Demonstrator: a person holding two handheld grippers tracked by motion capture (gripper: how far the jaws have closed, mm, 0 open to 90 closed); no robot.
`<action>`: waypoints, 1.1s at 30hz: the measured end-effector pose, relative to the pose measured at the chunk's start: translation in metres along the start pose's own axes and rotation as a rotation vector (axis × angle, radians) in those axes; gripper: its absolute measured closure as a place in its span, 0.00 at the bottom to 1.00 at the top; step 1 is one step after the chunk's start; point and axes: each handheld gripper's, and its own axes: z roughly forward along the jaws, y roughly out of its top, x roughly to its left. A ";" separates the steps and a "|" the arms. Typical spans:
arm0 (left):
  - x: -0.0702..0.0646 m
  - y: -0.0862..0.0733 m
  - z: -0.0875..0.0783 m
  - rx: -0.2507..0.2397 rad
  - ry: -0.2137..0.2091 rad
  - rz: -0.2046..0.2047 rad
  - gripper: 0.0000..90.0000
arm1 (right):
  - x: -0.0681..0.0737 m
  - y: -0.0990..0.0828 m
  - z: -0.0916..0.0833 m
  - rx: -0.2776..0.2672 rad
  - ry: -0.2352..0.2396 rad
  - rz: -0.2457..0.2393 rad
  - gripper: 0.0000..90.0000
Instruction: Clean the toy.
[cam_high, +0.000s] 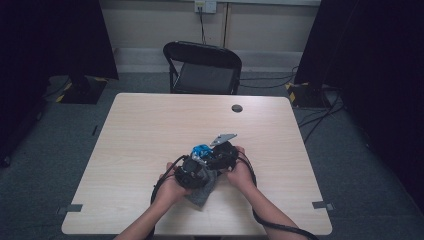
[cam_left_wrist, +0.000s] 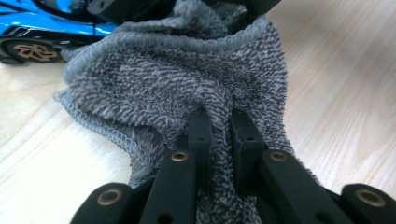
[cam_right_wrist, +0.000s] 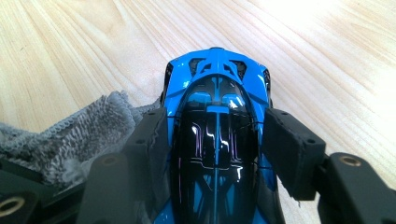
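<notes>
A blue and black toy car rests on the wooden table, and my right gripper is shut on its sides. A grey knitted cloth lies against the car's side. My left gripper is shut on a fold of that cloth. In the high view both grippers meet near the table's front middle, the left gripper beside the right gripper, with the car between them and the cloth hanging toward the front edge. In the left gripper view the car shows at the top left.
A black folding chair stands behind the table's far edge. A round cable hole sits near the far right of the tabletop. Cables lie on the floor at the right.
</notes>
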 end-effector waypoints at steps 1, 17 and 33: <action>-0.001 0.000 0.000 0.000 0.003 0.003 0.90 | 0.000 0.000 0.000 0.000 0.000 0.001 0.47; -0.022 -0.005 0.002 -0.003 -0.069 0.057 0.90 | 0.000 -0.001 0.000 -0.010 0.002 0.006 0.46; -0.035 -0.014 -0.015 -0.008 -0.111 0.112 0.90 | -0.001 -0.003 0.000 -0.020 0.006 0.016 0.46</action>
